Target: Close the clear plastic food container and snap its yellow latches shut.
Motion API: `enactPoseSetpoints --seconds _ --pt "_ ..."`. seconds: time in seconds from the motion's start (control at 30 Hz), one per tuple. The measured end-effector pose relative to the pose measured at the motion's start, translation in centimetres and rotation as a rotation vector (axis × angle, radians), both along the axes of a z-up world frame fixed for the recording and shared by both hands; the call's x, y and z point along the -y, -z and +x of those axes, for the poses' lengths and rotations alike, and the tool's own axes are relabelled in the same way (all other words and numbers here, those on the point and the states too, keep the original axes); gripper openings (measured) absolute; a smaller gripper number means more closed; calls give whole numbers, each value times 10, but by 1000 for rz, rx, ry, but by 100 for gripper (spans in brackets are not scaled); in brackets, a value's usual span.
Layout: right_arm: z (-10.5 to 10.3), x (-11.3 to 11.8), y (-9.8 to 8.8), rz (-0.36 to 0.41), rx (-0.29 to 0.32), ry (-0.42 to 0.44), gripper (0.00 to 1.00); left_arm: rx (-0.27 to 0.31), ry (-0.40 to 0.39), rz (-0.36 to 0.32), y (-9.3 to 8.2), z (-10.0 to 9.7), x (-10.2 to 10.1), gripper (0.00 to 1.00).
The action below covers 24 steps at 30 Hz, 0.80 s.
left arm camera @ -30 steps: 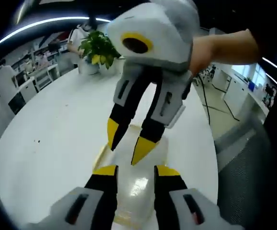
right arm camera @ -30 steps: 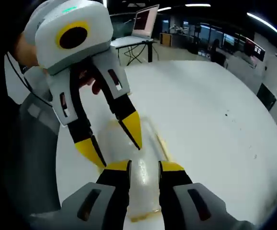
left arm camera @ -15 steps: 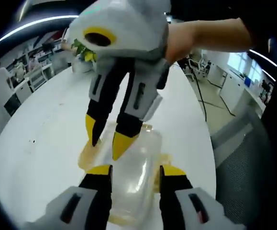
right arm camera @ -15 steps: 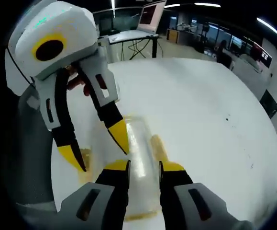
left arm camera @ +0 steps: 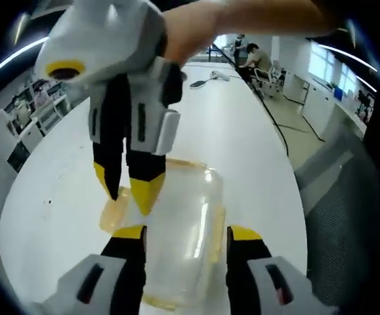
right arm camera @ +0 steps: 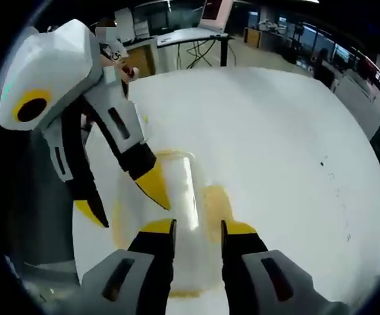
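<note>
Since the earlier frames both grippers have spread their jaws wider, and the potted plant has dropped out of the left gripper view as that camera swung round.

Left gripper view, left to right: a yellow latch (left arm camera: 114,211) lies flat on the white table (left arm camera: 242,141) at the container's left edge. Just above it hang the yellow tips of the right gripper (left arm camera: 132,189), entering from the top with a hand (left arm camera: 196,23) on its body; its jaws stand apart, one tip over the latch, the other over the lid. The clear plastic container (left arm camera: 183,233) sits on the table between the left gripper's (left arm camera: 184,237) parted jaws, neither jaw visibly pressing it. Its near end is cut off behind the jaw bases. A second yellow latch (left arm camera: 217,226) shows as a thin strip along the right edge.

Right gripper view, left to right: the left gripper (right arm camera: 123,200) comes in from the left, jaws apart, one tip beside the container (right arm camera: 176,197), one on its lid. The right gripper's own jaws straddle the container, spread. A yellow flap (right arm camera: 214,205) lies blurred to the right.

No writing, brand or label is legible. Whether the lid is fully seated cannot be told.
</note>
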State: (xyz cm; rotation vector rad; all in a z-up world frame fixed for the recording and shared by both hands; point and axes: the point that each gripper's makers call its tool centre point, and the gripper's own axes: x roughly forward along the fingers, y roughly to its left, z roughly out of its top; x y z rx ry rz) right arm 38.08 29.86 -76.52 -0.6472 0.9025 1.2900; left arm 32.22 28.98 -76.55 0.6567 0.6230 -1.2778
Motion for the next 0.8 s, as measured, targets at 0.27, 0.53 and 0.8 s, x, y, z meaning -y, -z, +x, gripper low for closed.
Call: enactPoseSetpoints --seconds 0.27,0.53,0.8 --pt "0 -2 7 -68 -53 -75 28 40 4 13 4 4 3 46" --pt "-10 -4 7 -119 -187 -99 26 58 6 7 6 4 3 47" --pt "-14 -3 9 -171 -259 -146 26 99 31 40 9 3 3 47"
